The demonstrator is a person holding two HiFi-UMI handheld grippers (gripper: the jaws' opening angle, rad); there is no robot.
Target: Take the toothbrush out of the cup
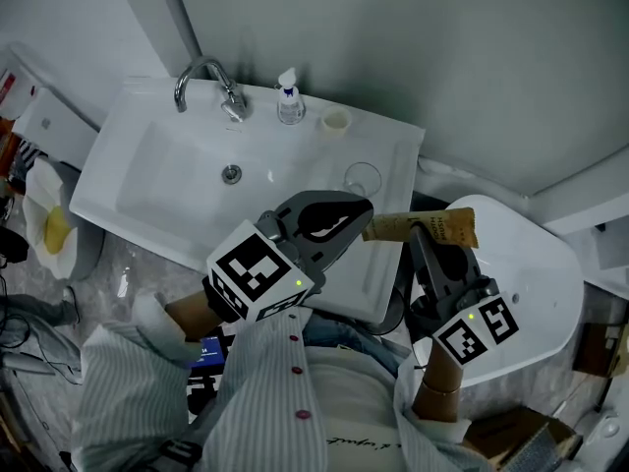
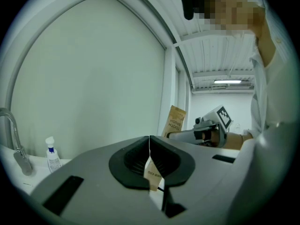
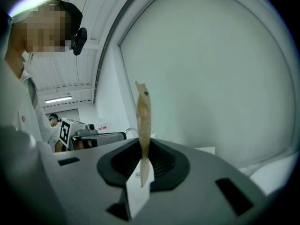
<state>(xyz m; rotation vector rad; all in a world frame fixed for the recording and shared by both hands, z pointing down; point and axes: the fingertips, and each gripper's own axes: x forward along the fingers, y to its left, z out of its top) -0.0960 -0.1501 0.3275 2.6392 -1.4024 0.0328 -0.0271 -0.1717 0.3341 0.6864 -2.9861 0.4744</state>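
The paper-wrapped toothbrush [image 1: 423, 227] hangs clear of the cup [image 1: 362, 178], on my side of it. My left gripper [image 1: 362, 214] pinches its end and my right gripper [image 1: 421, 236] its middle. It looks light and flimsy, so I'd hold its flat sides gently.

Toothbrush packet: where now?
Head view, right of centre: the toothbrush packet is clamped in the right gripper, its left end at the tip of the left gripper.

— Any print you can read?
— "TOOTH BRUSH", running sideways on the brown paper packet [image 2: 174, 122]. The tan paper slip [image 2: 152, 175] has dark lettering too small to read.
— The white cube [image 1: 257, 268]?
— Black square markers, no words.
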